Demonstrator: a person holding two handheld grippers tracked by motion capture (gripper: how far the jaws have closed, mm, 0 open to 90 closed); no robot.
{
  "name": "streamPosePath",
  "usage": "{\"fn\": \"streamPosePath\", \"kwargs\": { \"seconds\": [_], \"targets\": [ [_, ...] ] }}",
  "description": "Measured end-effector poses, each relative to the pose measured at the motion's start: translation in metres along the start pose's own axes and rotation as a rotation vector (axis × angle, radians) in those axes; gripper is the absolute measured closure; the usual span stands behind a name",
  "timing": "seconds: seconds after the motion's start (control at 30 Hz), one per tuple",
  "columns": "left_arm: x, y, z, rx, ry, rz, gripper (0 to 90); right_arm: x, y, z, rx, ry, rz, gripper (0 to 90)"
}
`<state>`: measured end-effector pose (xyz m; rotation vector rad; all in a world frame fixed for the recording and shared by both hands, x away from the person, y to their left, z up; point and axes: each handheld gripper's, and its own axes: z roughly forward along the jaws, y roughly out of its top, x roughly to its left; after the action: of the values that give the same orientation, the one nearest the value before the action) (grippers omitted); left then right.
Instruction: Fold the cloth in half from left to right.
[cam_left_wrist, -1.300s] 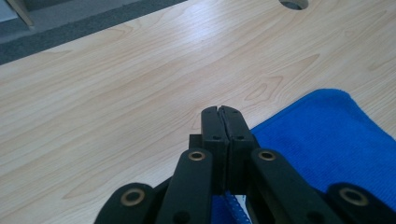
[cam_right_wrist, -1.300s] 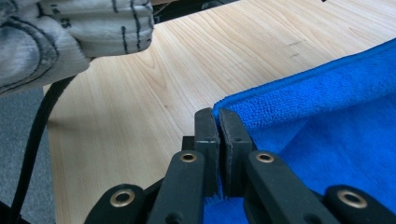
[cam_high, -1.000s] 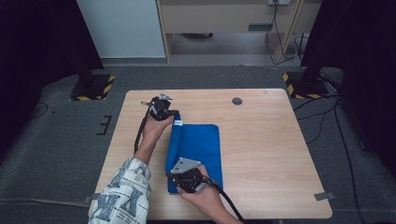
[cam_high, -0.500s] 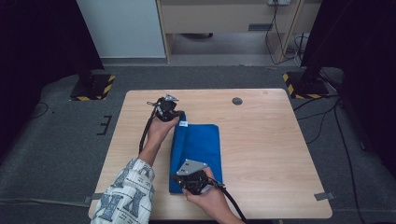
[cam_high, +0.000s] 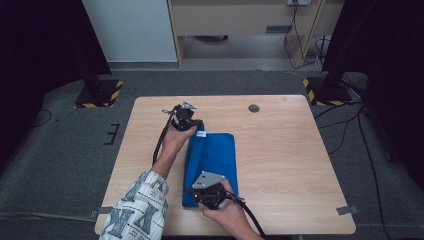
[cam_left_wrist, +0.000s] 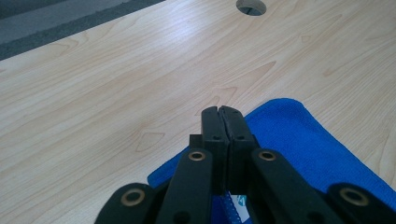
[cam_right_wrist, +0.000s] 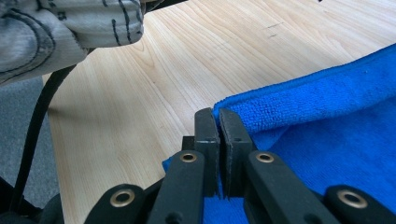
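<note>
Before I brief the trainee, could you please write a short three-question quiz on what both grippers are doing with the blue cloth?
1. True or false: the left gripper is shut on the blue cloth.
2. Which end of the cloth does the right gripper pinch: A) the end nearest the person, B) the far end?
3. What does the cloth lie on?

Key: 1 true, at its far end. 2 A. 3 The wooden table.

1. My left tongs: carried the blue cloth's far corner farther up the surface.
2. Cloth: drawn longer and narrower.
3. My right tongs: shifted slightly nearer me.
</note>
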<state>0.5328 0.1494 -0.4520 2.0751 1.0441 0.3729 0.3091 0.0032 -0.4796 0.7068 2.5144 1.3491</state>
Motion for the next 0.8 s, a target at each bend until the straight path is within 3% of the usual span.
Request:
{"fn": "streamPosePath", "kwargs": {
  "seconds": [0.37,0.8],
  "targets": [
    [-0.005,0.002,0.005,-0.008,-0.007,0.002,88.9,-0.007,-0.003,-0.009,0.038,-0.031,-0.053,87.6],
    [-0.019,0.007,0.014,-0.01,-0.016,0.012,89.0,-0.014,-0.011,-0.027,0.03,-0.052,-0.032,87.4]
  ]
}}
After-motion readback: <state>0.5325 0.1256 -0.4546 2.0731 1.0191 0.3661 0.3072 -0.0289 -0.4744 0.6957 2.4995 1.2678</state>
